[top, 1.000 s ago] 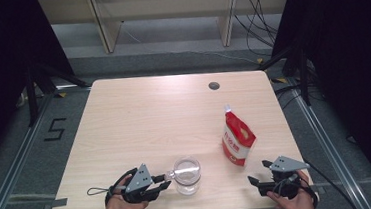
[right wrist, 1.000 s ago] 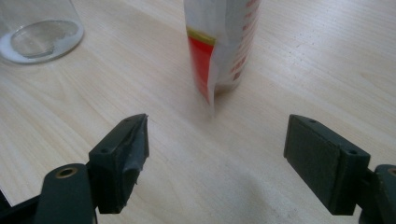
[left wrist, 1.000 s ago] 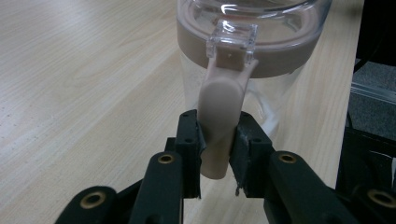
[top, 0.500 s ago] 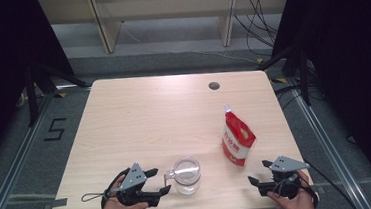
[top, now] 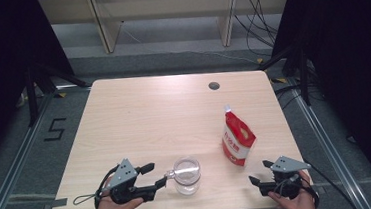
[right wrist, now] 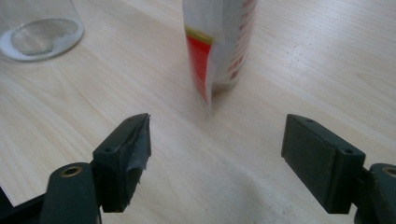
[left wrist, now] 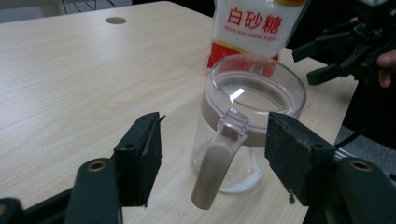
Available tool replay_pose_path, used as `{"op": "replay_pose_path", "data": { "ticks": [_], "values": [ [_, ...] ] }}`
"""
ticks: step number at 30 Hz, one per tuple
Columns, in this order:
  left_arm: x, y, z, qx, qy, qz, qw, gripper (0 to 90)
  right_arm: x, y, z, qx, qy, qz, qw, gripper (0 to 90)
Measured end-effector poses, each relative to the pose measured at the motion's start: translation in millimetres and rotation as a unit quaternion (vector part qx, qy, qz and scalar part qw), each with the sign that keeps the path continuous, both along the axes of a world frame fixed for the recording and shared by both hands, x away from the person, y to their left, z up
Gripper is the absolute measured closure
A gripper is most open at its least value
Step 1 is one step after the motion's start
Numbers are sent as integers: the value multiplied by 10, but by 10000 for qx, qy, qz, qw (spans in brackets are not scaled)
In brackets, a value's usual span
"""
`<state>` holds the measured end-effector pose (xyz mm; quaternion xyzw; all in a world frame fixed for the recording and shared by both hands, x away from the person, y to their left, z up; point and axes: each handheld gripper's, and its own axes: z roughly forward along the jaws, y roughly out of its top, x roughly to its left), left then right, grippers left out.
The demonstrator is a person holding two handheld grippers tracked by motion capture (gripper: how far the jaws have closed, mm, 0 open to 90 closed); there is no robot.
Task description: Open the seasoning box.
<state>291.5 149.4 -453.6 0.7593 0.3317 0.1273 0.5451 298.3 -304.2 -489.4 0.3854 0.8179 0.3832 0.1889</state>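
Backed off and reopened, left tool (top: 155, 176) stands empty, jar handle (left wrist: 215, 166) between its jaws.

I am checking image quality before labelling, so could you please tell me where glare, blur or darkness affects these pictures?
High view: sharp table, both sides lost in darkness. Left gripper view: a bright glint on the jar lid, the near black pads slightly soft. Right gripper view: the sugar bag and the jar's base are a little blurred, with soft shadows on the wood.
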Motion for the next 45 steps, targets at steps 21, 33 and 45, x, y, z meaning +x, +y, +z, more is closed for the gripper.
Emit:
{"op": "replay_pose_path", "data": {
  "ticks": [21, 33, 45],
  "values": [
    [-8, -60, 79, 53, -215, -268, 9994, 862, 22, 52, 3, 121, -31, 208, 9997, 318],
    [34, -233, 78, 231, -250, -372, 9987, 892, -42, 138, 68, 150, -126, 496, 9986, 406],
    [47, -240, 46, 316, -254, -355, 9985, 882, -148, 318, 124, 73, -640, 854, 9943, 538]
  ]
}}
